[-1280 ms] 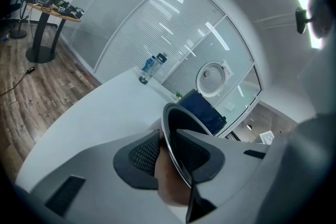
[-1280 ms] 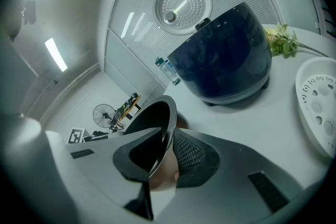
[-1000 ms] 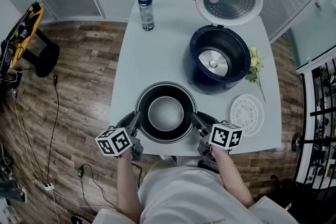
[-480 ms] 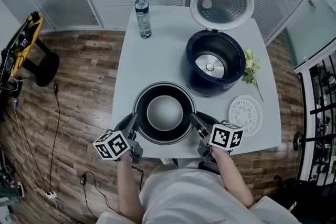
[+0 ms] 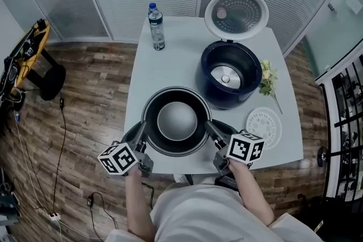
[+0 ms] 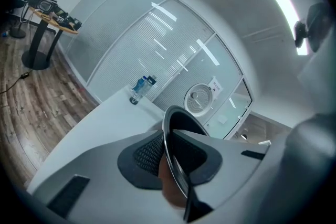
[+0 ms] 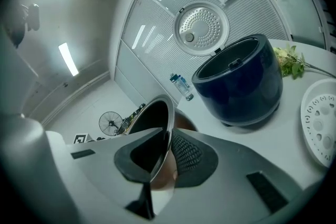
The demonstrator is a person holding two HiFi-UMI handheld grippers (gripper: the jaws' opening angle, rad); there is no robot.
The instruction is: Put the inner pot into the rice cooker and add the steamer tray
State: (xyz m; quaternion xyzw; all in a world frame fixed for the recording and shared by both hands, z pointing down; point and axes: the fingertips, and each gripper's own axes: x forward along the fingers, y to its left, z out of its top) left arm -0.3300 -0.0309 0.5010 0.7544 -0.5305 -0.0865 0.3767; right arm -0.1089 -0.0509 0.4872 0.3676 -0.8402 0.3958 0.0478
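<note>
Nearest us, we held the left tool [image 5: 142,131] and the right tool [image 5: 211,128] at opposite sides of the inner pot [image 5: 177,123], each pinching the pot's thin rim between its pads. Both tools pointed forward and slightly downward, with our forearms drawn in close to the body and the marker cubes facing up. The pot sat between them at the middle of the near edge of the surface [image 5: 170,73], not yet in the rice cooker [image 5: 227,100]. The steamer tray [image 5: 265,122] lay untouched by the near right corner. The cooker stood open and empty toward the far right corner, its lid [image 5: 236,11] tipped back. We judged both steps remained: seating the pot, then adding the tray.
</note>
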